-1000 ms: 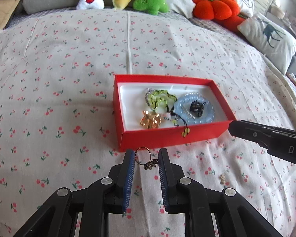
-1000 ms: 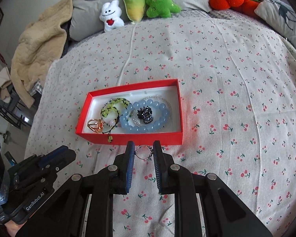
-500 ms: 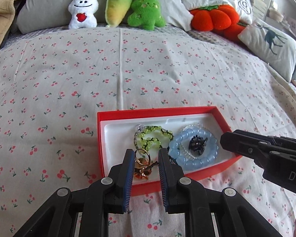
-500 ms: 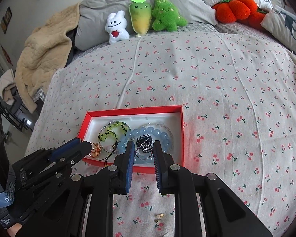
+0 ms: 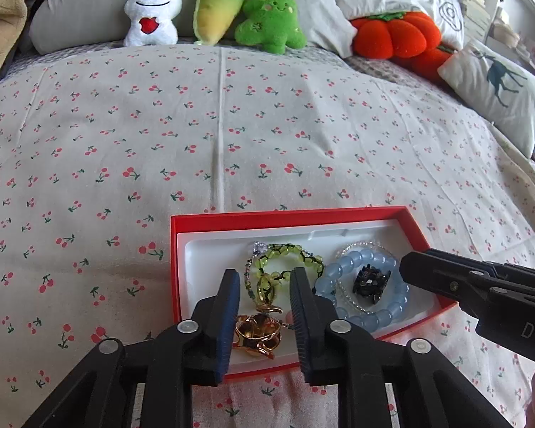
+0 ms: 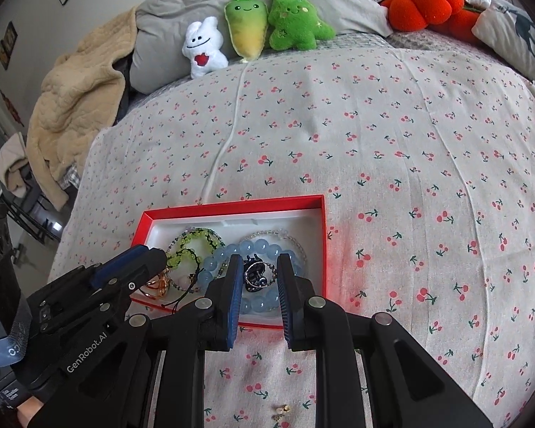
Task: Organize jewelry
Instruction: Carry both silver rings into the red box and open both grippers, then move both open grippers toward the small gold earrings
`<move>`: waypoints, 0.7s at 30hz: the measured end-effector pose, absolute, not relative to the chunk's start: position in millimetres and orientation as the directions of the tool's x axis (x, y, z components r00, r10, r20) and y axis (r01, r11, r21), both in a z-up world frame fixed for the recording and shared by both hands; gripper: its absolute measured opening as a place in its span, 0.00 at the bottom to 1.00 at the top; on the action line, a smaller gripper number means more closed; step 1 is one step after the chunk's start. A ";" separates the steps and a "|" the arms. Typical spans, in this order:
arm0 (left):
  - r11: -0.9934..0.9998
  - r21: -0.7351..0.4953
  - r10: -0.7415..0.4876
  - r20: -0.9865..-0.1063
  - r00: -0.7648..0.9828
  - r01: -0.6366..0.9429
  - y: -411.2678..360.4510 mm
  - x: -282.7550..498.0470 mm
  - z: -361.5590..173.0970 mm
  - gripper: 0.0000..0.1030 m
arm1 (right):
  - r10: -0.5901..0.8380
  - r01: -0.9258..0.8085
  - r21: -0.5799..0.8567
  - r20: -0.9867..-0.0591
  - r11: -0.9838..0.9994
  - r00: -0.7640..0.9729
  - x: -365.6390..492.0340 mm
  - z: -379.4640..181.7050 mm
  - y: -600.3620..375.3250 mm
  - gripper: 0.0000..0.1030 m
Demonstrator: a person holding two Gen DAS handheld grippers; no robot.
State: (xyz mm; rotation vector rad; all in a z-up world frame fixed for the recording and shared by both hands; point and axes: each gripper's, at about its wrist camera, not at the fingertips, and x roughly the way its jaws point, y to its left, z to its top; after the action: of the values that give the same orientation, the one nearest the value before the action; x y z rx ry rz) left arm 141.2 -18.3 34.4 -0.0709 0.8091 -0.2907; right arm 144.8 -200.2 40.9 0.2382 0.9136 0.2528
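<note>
A red box (image 5: 289, 212) with a white liner lies on the cherry-print bedsheet. It holds a green bead bracelet (image 5: 289, 249), a blue bead bracelet (image 5: 353, 260), a black clip (image 5: 371, 280) and a gold ornament (image 5: 256, 331). My left gripper (image 5: 264, 278) hangs over the box's near left part. Its jaws are opening, and the pads press on nothing. A thin gold piece (image 5: 267, 308) lies low between them on the ornament. My right gripper (image 6: 256, 264) is shut on a small silver ring (image 6: 255, 269) over the blue bracelet (image 6: 267, 249).
Two tiny earrings (image 6: 283, 410) lie on the sheet in front of the box (image 6: 232, 207). Plush toys (image 5: 217, 3), grey pillows and an orange pumpkin cushion (image 5: 396, 35) line the far side. A beige blanket (image 6: 75, 107) is heaped at the far left.
Both grippers moved forward from the sheet in front of the box to above it. The left jaws have widened and the gold ring is no longer pinched between them.
</note>
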 end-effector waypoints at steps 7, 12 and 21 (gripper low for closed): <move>0.960 -0.165 -0.276 -0.704 0.655 0.227 -17.7 129.8 47.6 0.59 | 0.333 -0.077 0.364 -0.721 0.928 0.608 139.7 53.7 -215.1 0.31; 0.961 -0.156 -0.270 -0.710 0.651 0.229 -16.0 113.8 58.6 0.77 | 0.335 -0.077 0.369 -0.715 0.926 0.614 127.9 65.7 -219.7 0.51; 0.963 -0.158 -0.257 -0.772 0.581 0.217 -5.9 83.2 58.2 0.86 | 0.284 -0.058 0.313 -0.750 0.948 0.597 97.2 79.3 -223.1 0.64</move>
State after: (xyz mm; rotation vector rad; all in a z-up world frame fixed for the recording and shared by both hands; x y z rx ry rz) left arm 83.2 -5.9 58.2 -0.0479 0.9100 -0.2768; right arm 97.2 -223.1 79.3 0.2683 0.9117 0.2017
